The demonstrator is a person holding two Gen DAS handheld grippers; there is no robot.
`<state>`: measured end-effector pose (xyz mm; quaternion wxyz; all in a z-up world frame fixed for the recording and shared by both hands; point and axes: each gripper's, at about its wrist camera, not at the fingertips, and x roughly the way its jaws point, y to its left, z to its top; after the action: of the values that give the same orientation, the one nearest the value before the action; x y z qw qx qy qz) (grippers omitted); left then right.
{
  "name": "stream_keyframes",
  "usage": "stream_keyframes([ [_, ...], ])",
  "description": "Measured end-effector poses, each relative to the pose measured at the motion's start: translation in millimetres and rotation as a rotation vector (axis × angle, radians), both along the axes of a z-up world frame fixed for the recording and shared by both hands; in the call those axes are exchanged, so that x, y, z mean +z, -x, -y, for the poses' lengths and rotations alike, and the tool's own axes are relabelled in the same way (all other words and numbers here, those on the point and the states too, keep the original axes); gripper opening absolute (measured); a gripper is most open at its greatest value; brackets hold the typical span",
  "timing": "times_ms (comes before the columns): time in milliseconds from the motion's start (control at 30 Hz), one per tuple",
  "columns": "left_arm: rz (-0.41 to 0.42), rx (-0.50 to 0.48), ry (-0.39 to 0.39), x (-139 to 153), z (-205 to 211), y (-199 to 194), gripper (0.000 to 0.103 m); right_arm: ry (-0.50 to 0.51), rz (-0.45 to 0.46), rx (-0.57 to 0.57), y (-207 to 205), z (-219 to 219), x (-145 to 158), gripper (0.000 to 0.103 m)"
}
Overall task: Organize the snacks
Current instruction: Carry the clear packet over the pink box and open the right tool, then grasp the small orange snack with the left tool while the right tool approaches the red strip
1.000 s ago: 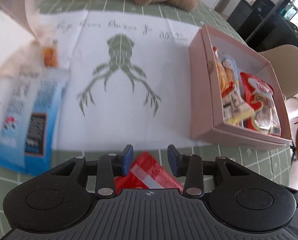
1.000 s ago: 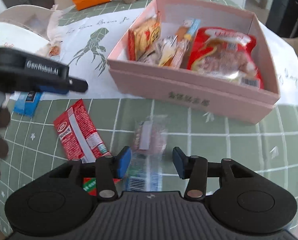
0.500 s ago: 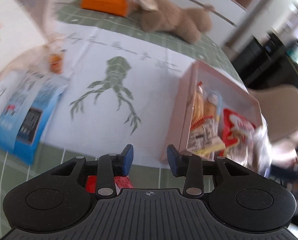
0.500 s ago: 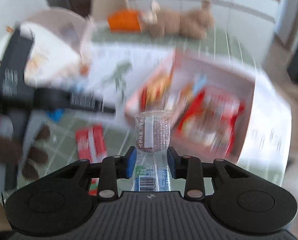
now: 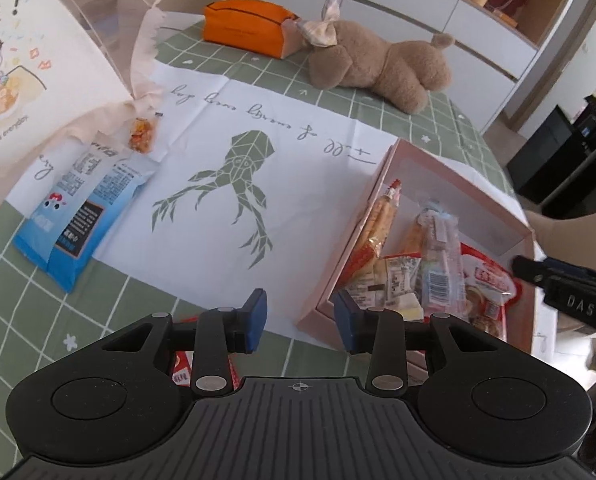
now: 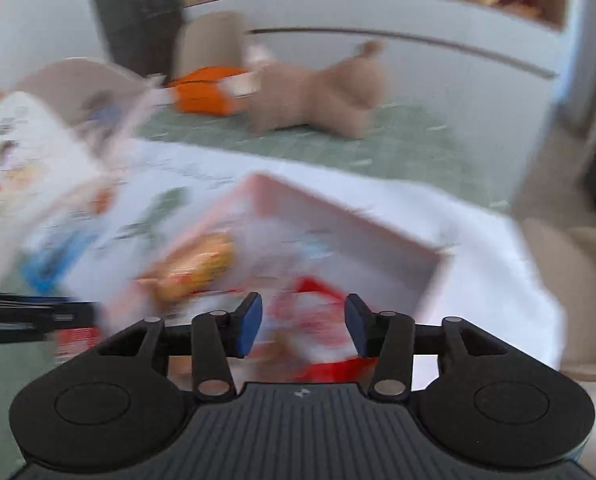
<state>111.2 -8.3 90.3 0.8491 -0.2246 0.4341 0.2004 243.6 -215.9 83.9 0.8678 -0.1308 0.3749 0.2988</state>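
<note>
My left gripper (image 5: 298, 312) is open and empty, hovering over the green checked cloth just left of the pink box (image 5: 350, 240). A red packet (image 5: 182, 368) lies under its left finger, mostly hidden. The box holds several snacks, among them a clear wrapper with a barcode (image 5: 438, 264) and a red bag (image 5: 494, 280). My right gripper (image 6: 304, 316) hangs above the box (image 6: 338, 208) in a blurred view. Its jaws are opening and nothing is between the pads. Its black frame (image 5: 570, 296) shows at the box's right side.
A blue snack bag (image 5: 86, 216) and a small orange candy packet (image 5: 142, 136) lie on the white printed cloth (image 5: 234, 120). A brown plush toy (image 5: 378, 64) and an orange pouch (image 5: 246, 28) sit at the far edge. An illustrated white bag (image 5: 18, 60) stands left.
The right gripper shut on a clear packet from the table, lifted it over the pink box and let it go. The left gripper rose away from the red packet and turned.
</note>
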Motion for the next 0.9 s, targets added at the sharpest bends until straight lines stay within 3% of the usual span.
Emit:
stream_keyframes([
  [100, -0.012, -0.001, -0.015, 0, 0, -2, 0.042, 0.048, -0.022, -0.077, -16, 7, -14, 0.046],
  [167, -0.017, -0.003, -0.016, 0, -4, -1, 0.043, 0.053, -0.071, -0.063, -22, 3, -23, 0.043],
  [467, -0.017, 0.075, 0.005, -7, -49, 33, 0.041, 0.055, -0.06, 0.007, -37, -65, -26, 0.046],
  [667, -0.043, 0.105, -0.019, -17, -92, 55, 0.041, 0.04, -0.054, 0.068, -22, -84, -11, 0.051],
  [900, -0.079, 0.033, -0.095, -36, -135, 44, 0.041, -0.045, -0.168, 0.106, 17, -66, 7, 0.054],
])
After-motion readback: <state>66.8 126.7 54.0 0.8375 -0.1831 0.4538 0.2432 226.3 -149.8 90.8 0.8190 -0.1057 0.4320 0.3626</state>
